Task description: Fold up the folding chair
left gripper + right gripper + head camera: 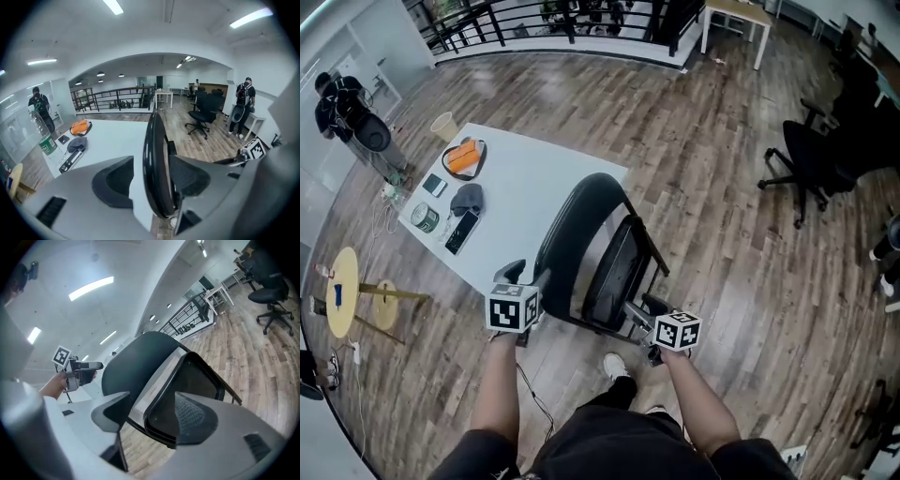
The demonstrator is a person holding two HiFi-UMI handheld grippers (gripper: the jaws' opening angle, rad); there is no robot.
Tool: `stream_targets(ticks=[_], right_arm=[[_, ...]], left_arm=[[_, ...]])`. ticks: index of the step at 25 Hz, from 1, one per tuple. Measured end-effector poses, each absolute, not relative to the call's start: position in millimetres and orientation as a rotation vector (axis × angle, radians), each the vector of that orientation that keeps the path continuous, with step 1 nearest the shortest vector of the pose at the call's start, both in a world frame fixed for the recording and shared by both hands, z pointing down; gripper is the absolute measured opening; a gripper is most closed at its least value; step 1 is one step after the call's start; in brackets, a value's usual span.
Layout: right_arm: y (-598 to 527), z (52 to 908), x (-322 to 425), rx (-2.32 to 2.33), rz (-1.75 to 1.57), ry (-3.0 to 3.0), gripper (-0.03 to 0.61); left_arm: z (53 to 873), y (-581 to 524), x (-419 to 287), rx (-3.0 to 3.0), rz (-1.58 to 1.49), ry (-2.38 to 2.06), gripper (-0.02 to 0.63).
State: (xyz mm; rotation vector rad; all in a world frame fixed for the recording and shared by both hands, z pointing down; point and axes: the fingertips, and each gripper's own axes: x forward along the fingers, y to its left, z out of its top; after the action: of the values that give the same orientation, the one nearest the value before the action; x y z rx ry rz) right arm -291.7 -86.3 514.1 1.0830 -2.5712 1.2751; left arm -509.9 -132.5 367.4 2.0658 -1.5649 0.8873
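Note:
A black folding chair (595, 248) stands on the wood floor in front of me, its backrest and seat close together and nearly upright. My left gripper (514, 277) is at the backrest's left edge. In the left gripper view the backrest's rim (157, 154) stands between the spread fingers, with a gap on the left side. My left gripper (152, 179) is open. My right gripper (645, 311) is at the chair's lower right. In the right gripper view the seat frame (187, 380) lies between the jaws, and my right gripper (157, 417) is open and not pressing on it.
A white table (539, 178) just behind the chair holds an orange bag (464, 157), a grey cap, a phone and a tape roll. Black office chairs (811, 159) stand at the right. A person (342, 108) is at the far left, a yellow stool (342, 291) nearer.

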Motion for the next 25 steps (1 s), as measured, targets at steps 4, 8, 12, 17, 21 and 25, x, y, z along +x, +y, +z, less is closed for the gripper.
stream_targets(ticks=[4,8,12,17,21,25], right_arm=[[-38,485,-250,1.155,1.087,-2.590,0.282],[17,447,-208,1.281,0.855,-2.614,0.281],[61,403,-156,1.577,0.537,-2.553,0.176],[103,364,-96,1.834,0.272,-2.409,0.031],[142,341,-64,1.990,0.158,-2.296,0.014],[181,330,-43,2.062,0.106,-2.221,0.014]], left_arm=[[352,-94,-458,2.219,0.769,-1.541,0.229],[348,-56,-382,2.324,0.548,-1.469,0.202],[331,-17,-323,2.365,0.240,-1.397,0.057],[311,33,-274,2.465,0.131,-1.390,0.005],[307,80,-234,2.669,0.224,-1.430,0.005],[313,122,-201,2.688,0.192,-1.356,0.005]])
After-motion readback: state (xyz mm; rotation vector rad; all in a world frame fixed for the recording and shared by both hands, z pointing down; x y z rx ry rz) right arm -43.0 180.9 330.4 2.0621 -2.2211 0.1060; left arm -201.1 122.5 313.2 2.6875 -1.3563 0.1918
